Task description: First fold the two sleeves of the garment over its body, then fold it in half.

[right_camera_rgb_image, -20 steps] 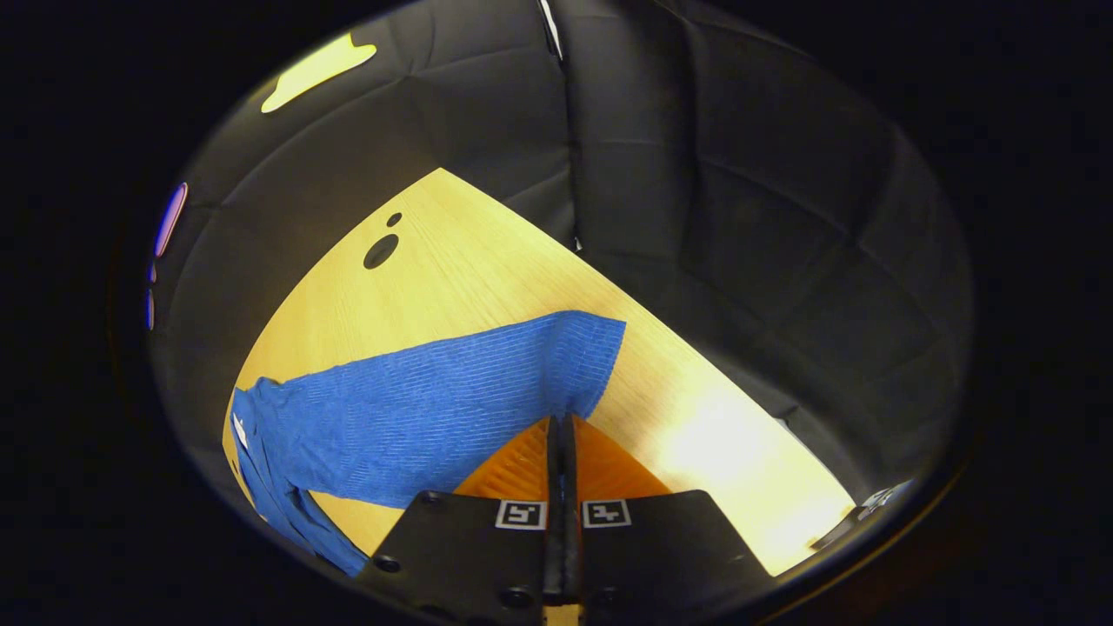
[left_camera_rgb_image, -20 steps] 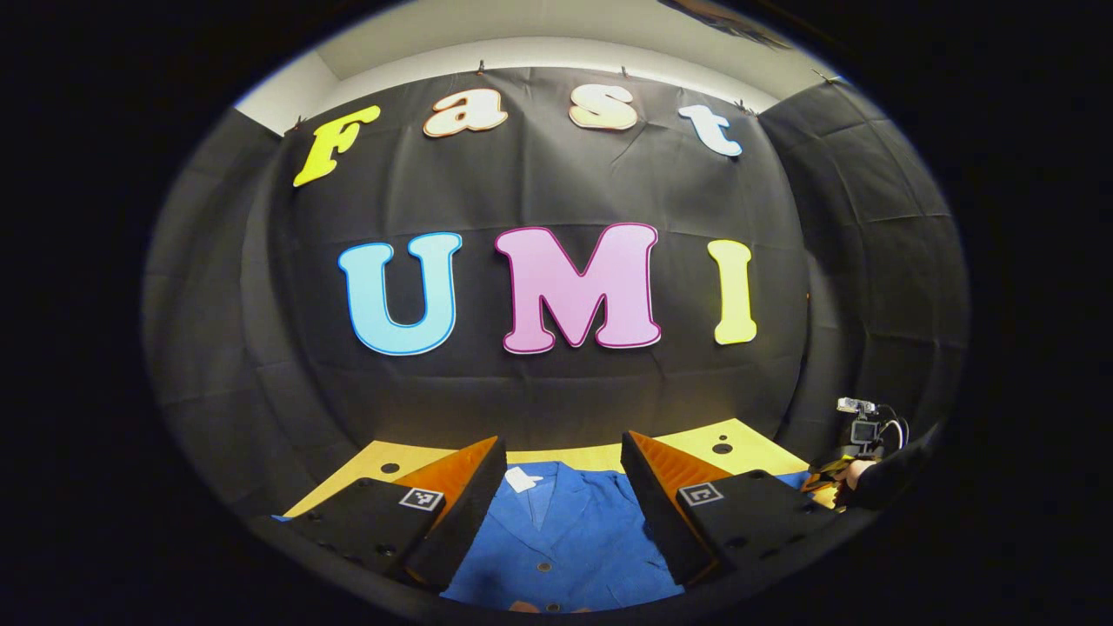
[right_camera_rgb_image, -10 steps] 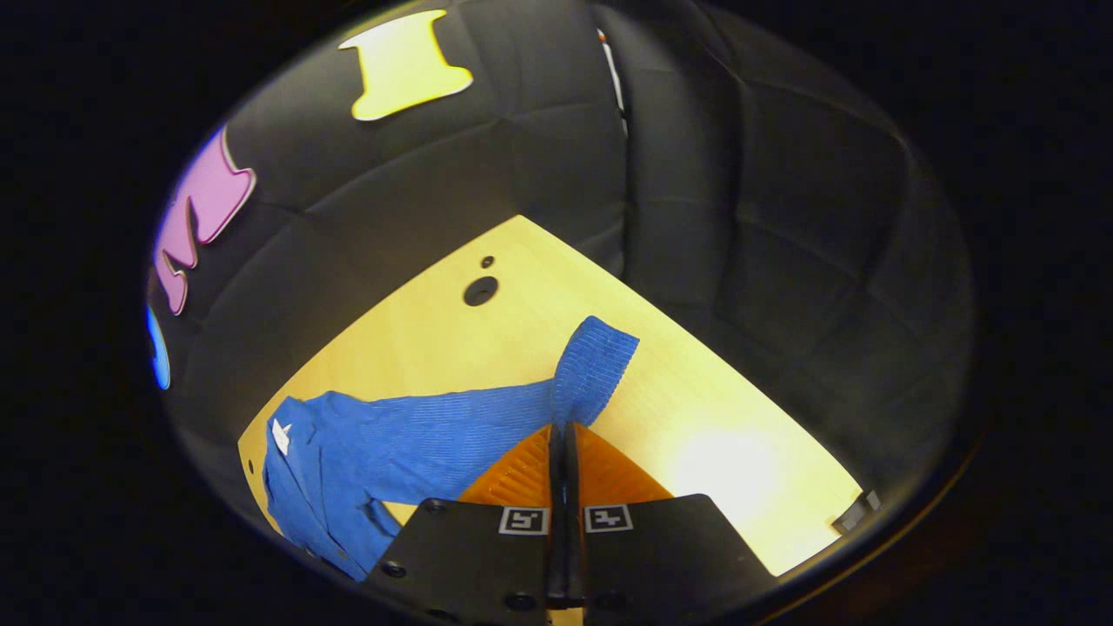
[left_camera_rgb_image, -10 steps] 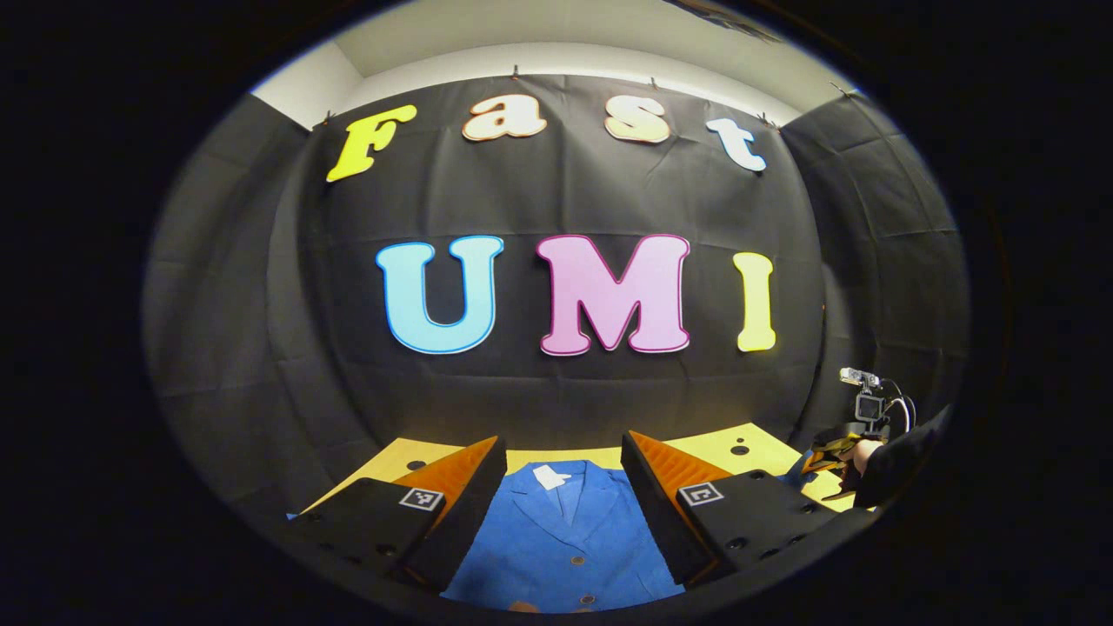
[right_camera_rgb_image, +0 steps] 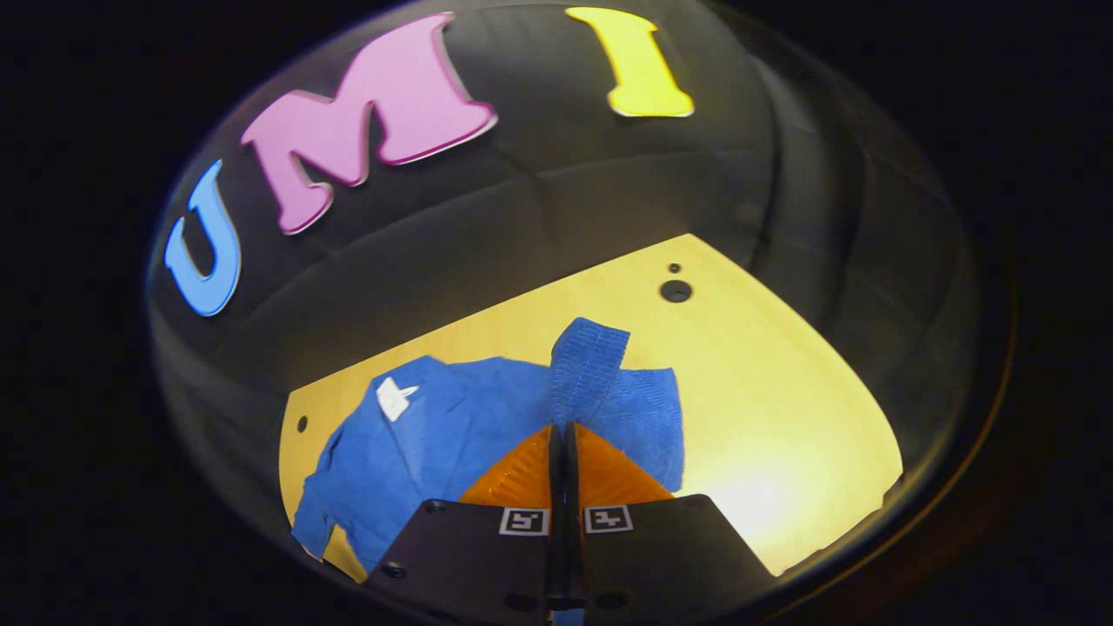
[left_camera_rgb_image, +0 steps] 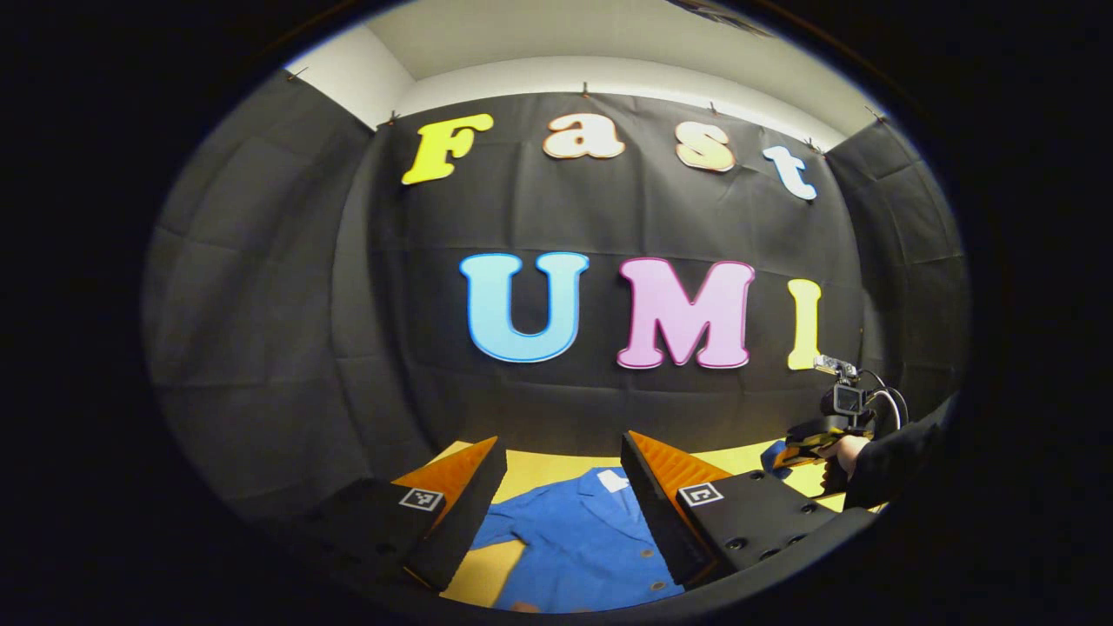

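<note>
Yellow wood makes the table [right_camera_rgb_image: 783, 382], the biggest thing in the booth, and two dark round holes [right_camera_rgb_image: 676, 290] sit near its far corner in the right gripper view. On this table lies the blue garment [right_camera_rgb_image: 435, 435], a buttoned jacket with its collar turned toward the back wall and a small white label [right_camera_rgb_image: 394, 398] at the neck. In the left gripper view the same garment [left_camera_rgb_image: 583, 539] is spread on the table [left_camera_rgb_image: 556, 465] between and beyond the two fingers, and small buttons [left_camera_rgb_image: 647, 551] run down its front. One sleeve [right_camera_rgb_image: 587, 369] is lifted up from the table and stands over the body of the garment, with its ribbed cuff end at the top. The right gripper [right_camera_rgb_image: 563, 435] has its fingers pressed together with no gap, and the cloth of the sleeve is clamped between them just below the cuff. The left gripper [left_camera_rgb_image: 563, 456] is held above the garment with its fingers spread wide apart and nothing is between them. At the right edge of the left gripper view, the right gripper [left_camera_rgb_image: 804, 445] also appears farther away, held by a hand [left_camera_rgb_image: 843, 452] in a dark sleeve [left_camera_rgb_image: 896, 465], with a piece of blue cloth at its tips and a small camera on its top.
</note>
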{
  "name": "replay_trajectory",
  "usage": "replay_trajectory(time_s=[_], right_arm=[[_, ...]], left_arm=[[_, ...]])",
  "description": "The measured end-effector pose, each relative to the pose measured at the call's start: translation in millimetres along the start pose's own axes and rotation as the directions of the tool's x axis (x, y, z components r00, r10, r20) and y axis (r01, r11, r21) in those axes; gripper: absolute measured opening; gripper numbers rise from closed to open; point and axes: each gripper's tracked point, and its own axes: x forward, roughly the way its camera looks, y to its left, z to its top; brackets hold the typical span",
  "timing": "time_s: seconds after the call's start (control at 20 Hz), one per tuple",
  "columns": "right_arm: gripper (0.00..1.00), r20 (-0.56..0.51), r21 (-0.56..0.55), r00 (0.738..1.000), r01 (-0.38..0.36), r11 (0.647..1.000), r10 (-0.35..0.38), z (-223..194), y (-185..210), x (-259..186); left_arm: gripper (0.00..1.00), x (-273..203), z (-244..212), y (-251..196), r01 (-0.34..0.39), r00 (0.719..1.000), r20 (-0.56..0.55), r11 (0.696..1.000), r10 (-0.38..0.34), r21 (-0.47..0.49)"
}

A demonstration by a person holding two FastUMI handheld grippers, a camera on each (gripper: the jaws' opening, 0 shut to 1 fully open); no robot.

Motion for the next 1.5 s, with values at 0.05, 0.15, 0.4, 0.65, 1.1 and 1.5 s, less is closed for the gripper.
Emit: replay_trajectory(time_s=[0.05,0.15,0.4,0.65,1.1,1.5], right_arm=[[0.01,-0.009,-0.018,1.000,-0.020,1.000,0.020,-7.0,22.3,0.6],[0.01,-0.026,-0.057,0.998,-0.061,0.997,0.060,-21.2,68.3,4.7],[0.01,-0.073,-0.139,0.989,-0.138,0.981,0.129,-67.2,171.1,18.2],[0.01,-0.153,-0.195,0.973,-0.200,0.960,0.171,-129.6,253.0,35.4],[0.00,-0.216,-0.305,0.964,-0.216,0.927,0.153,-213.8,320.6,62.0],[0.69,-0.149,-0.360,0.978,-0.188,0.914,0.143,-189.5,308.0,55.1]], left_arm=[[0.80,-3.2,-1.9,15.5,-0.019,1.000,-0.002,1.000,0.019,-0.006],[0.81,-9.9,-7.7,44.6,-0.052,0.999,-0.011,0.999,0.051,-0.009],[0.80,-26.0,-28.2,114.8,-0.144,0.988,-0.061,0.989,0.143,-0.017],[0.84,-41.0,-58.9,173.7,-0.215,0.969,-0.128,0.976,0.210,-0.031],[0.84,-45.1,-87.1,225.4,-0.279,0.946,-0.178,0.960,0.270,-0.029],[0.81,-31.6,-118.5,229.0,-0.280,0.938,-0.237,0.955,0.252,-0.093]])
